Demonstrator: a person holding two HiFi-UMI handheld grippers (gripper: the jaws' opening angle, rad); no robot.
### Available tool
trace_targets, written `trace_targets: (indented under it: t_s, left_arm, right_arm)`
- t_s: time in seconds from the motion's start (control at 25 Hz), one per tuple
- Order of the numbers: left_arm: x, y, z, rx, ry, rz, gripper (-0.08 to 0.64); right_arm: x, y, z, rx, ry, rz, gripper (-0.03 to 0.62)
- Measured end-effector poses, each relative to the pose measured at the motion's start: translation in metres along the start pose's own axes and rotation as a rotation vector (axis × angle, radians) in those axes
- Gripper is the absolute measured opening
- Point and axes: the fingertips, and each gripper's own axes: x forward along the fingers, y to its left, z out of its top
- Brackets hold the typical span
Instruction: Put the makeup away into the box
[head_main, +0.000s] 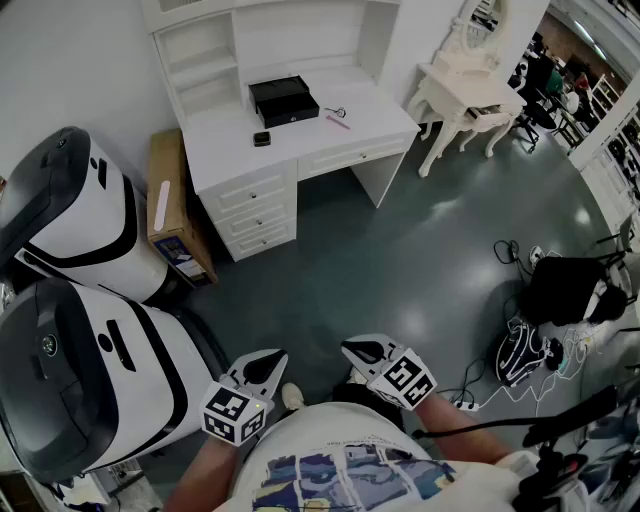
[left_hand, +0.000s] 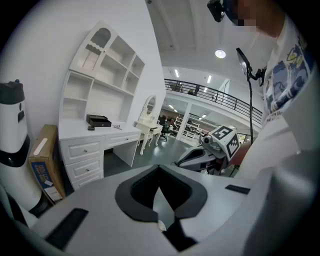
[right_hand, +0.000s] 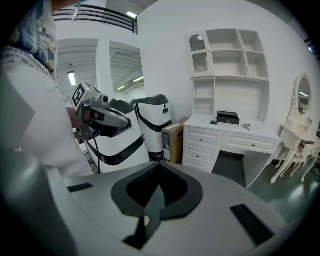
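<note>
One box (head_main: 283, 100), one desk (head_main: 352, 128), two grippers (head_main: 275, 358) (head_main: 352, 350)

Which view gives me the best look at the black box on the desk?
The head view: it sees the black box from above, on the desk. Both gripper views show the box far off, small and side-on.

A big showroom-like hall: white hutch desk (head_main: 300, 140), vanity table (head_main: 470, 85), glossy grey floor (head_main: 400, 260), mezzanine railing (left_hand: 215, 92).
</note>
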Motion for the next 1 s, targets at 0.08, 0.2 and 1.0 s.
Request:
trace_targets:
  t_s: [0.08,0.2,1.0]
  left_arm:
    - [-0.011,0.01,-0.007,0.007,0.001,0.006,0.014]
    - [-0.022,0.02,-0.016,0.002,0.001,0.008,0.014]
    - [0.076,0.093,0.053,0.02,0.034,0.032,0.014]
  right_arm:
    - [0.009,0.009,0.005,-0.006,0.001,-0.005,0.025]
    - [0.015,0.018,0.009,-0.009,0.009,-0.015,0.025]
    - [0.067,-0.14,0.049,0.093,-0.048,-0.047,0.042]
